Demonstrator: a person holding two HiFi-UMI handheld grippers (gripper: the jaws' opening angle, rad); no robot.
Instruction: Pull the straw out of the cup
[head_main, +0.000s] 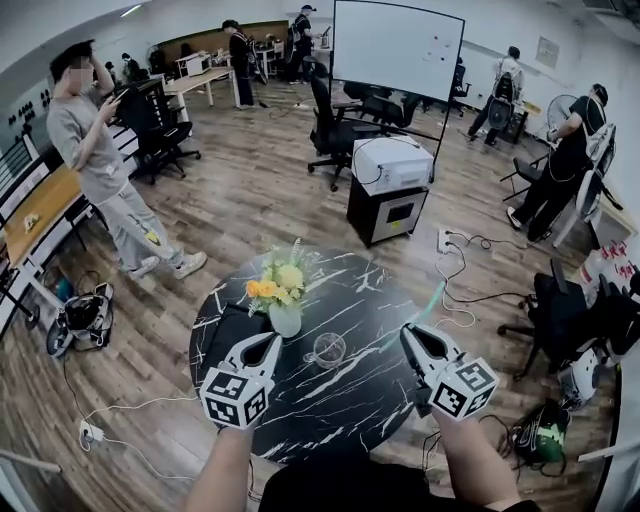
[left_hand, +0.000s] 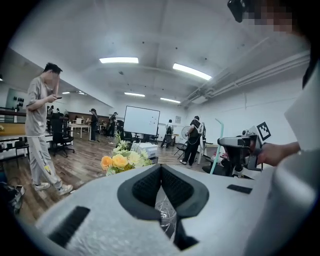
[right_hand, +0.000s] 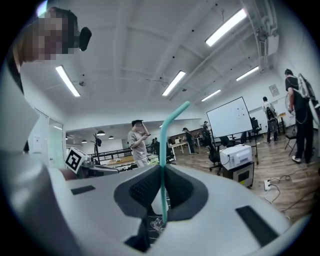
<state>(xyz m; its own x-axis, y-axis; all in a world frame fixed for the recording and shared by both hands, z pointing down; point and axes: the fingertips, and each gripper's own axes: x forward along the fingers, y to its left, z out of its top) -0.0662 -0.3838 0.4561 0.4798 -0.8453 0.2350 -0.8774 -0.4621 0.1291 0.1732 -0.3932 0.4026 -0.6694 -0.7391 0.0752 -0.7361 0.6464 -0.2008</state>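
right gripper (right_hand: 162, 168) jaws pinch straw (right_hand: 171, 118) | straw clear of cup (head_main: 328, 350), pull looks done | left gripper (left_hand: 161, 168) jaws together, empty

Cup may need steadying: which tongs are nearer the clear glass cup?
Left. The left tongs sit just left of the clear glass cup; the right tongs, gripping the teal plastic straw, are farther off to its right.

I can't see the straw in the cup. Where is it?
The straw is pinched in the right gripper, up in the air by the right edge of the black table, right of the cup.
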